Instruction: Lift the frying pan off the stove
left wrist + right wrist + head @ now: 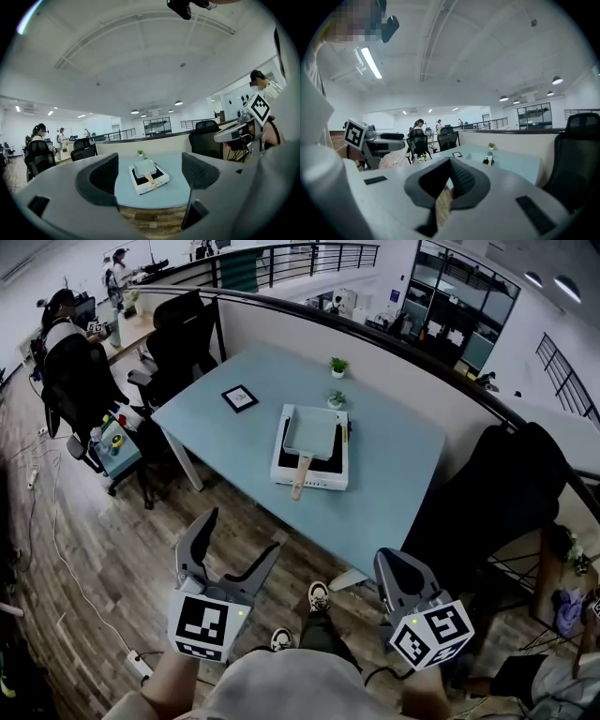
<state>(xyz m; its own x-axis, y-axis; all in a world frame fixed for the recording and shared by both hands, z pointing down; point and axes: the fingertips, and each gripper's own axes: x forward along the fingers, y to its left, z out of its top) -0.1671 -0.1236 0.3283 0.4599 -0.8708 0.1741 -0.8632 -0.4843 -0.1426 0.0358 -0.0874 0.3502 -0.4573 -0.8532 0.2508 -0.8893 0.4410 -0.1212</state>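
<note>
Frying pan (314, 430) on stove (315, 480), left gripper (242, 532) spread, right gripper (397, 568) closed

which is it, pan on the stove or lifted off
On: the frying pan rests flat on the stove, while the left gripper and right gripper hang well short of it.

Open-plan office. I stand on a wood-plank floor (103, 549) at a pale blue table (394, 451) set against a low partition (309, 334). Black swivel chairs (183, 334) to my left. A person (66, 348) sits at a desk further off. Glass-walled rooms (459, 296) and a metal railing (309, 254) beyond. Strip light (371, 62) overhead. Power strip (139, 667) with cables on the floor.
</note>
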